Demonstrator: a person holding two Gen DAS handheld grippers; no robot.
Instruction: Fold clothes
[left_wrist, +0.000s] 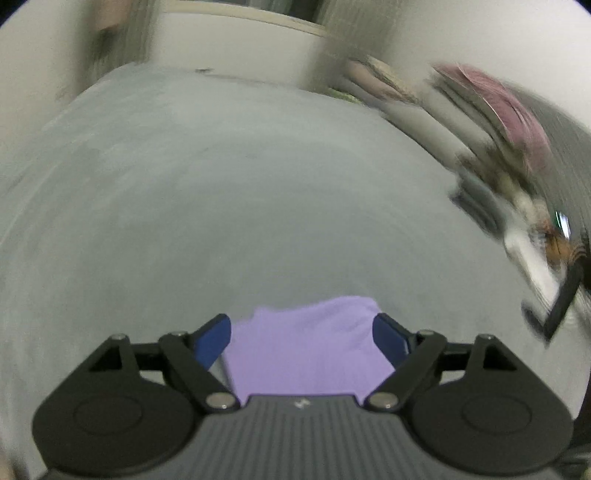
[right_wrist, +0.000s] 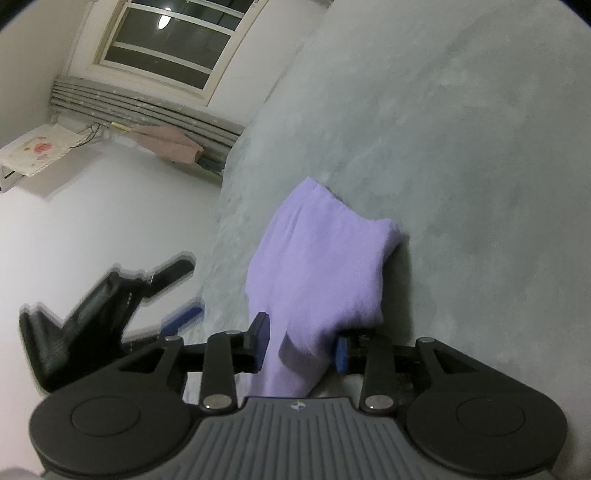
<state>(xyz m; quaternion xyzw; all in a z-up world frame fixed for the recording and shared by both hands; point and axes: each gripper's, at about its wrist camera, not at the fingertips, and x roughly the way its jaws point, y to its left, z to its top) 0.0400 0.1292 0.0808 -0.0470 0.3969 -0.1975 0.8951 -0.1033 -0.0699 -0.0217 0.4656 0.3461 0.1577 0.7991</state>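
Nearest to the right wrist camera, the right gripper (right_wrist: 301, 345) is seen with its blue pads (right_wrist: 261, 341) apart, and the lilac garment (right_wrist: 317, 266) passes between them. The cloth bulges in the gap and touches the right pad at least; whether it is truly pinched cannot be told.

In the left wrist view, the left gripper (left_wrist: 301, 336) has its fingers wide apart, and the same garment (left_wrist: 306, 354) lies between them without being pressed. This view is blurred, so little more can be read from it. The left gripper (right_wrist: 110, 295) is also seen from the right camera, at the edge of the grey surface (right_wrist: 461, 147), just beside the cloth.

The garment is bunched into a thick, narrow bundle on the grey surface, near its edge. Several layers seem to be laid over each other, so some folding is judged to be present, but the far end is rounded and uneven, not flat and squared. Such a shape would fit a garment half folded, and it would also fit a folded piece that is being gathered or moved.

Farther away, a heap of other clothes (left_wrist: 509, 122) is seen beside the surface, blurred. Beyond, a window (right_wrist: 173, 40) and a radiator (right_wrist: 147, 107) stand at the wall.
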